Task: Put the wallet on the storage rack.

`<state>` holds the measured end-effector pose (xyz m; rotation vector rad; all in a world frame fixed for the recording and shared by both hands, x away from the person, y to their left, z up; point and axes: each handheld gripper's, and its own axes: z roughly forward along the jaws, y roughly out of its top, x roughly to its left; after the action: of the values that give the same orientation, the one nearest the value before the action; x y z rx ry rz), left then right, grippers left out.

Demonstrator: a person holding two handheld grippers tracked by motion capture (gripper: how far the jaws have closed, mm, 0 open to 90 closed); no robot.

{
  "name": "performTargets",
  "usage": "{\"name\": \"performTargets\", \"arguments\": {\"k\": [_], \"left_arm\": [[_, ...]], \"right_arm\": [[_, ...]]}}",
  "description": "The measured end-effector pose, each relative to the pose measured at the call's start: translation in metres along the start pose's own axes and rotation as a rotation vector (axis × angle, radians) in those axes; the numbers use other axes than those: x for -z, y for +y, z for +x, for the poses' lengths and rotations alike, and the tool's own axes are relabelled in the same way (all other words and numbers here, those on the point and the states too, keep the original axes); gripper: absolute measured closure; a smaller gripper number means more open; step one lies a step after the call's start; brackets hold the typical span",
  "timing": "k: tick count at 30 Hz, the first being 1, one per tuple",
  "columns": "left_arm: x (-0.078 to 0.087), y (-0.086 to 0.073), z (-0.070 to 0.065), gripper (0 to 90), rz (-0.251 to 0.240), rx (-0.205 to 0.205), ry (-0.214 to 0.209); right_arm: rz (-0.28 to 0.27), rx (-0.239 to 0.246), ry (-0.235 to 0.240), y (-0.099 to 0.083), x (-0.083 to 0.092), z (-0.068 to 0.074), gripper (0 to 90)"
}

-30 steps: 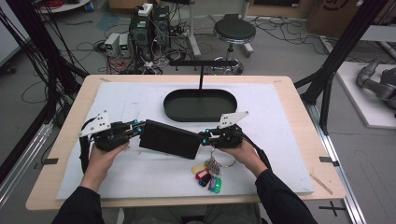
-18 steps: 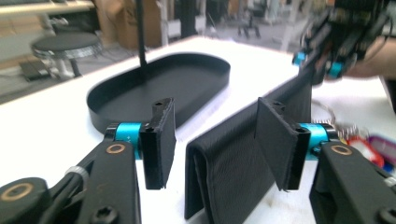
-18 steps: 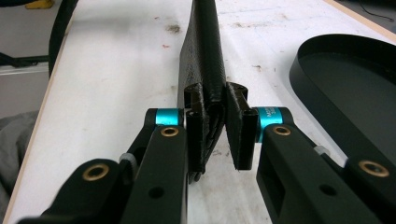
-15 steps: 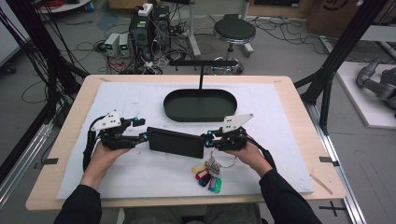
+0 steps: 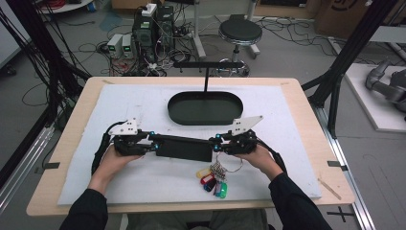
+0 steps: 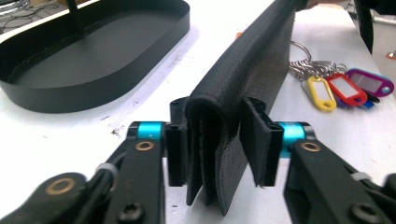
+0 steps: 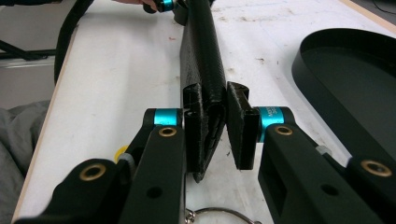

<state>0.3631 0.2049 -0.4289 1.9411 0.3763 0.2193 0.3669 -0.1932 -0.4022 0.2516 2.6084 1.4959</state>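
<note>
Left gripper (image 6: 212, 147): jaws opened, then came partway back in around the end of the black wallet (image 5: 184, 147); the left pad is on the leather, the right pad looks just short of it, though we can't be sure from this angle. So we've re-gripped closer in, and the clamp isn't firm yet. Right gripper (image 7: 215, 126) pinches the opposite end. The wallet stands on edge between them on the white mat (image 5: 297, 158), in front of the black tray (image 5: 205, 108), and sits lower and squarer than a second ago. Key tags (image 5: 211, 181) lie just beside it.

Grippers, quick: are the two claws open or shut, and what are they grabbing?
Left gripper: jaws just closing in around the black wallet, one pad not yet touching.
Right gripper: shut on the wallet's other end.
</note>
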Motion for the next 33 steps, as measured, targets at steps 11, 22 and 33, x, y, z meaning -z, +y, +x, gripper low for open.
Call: {"name": "performTargets", "arguments": {"k": [11,22,33], "left_arm": [[0.003,0.006,-0.008,75.0,-0.037,-0.047,-0.029],[0.012,0.011,-0.011,75.2,-0.066,-0.036,0.04],[0.013,0.023,-0.016,75.2,-0.135,-0.028,0.089]], "right_arm": [[-0.027,-0.055,-0.065,-0.002,0.008,-0.006,60.1],[-0.074,-0.068,-0.215,-0.003,0.038,-0.007,50.1],[-0.069,-0.151,-0.404,-0.018,0.076,-0.008,43.6]]}}
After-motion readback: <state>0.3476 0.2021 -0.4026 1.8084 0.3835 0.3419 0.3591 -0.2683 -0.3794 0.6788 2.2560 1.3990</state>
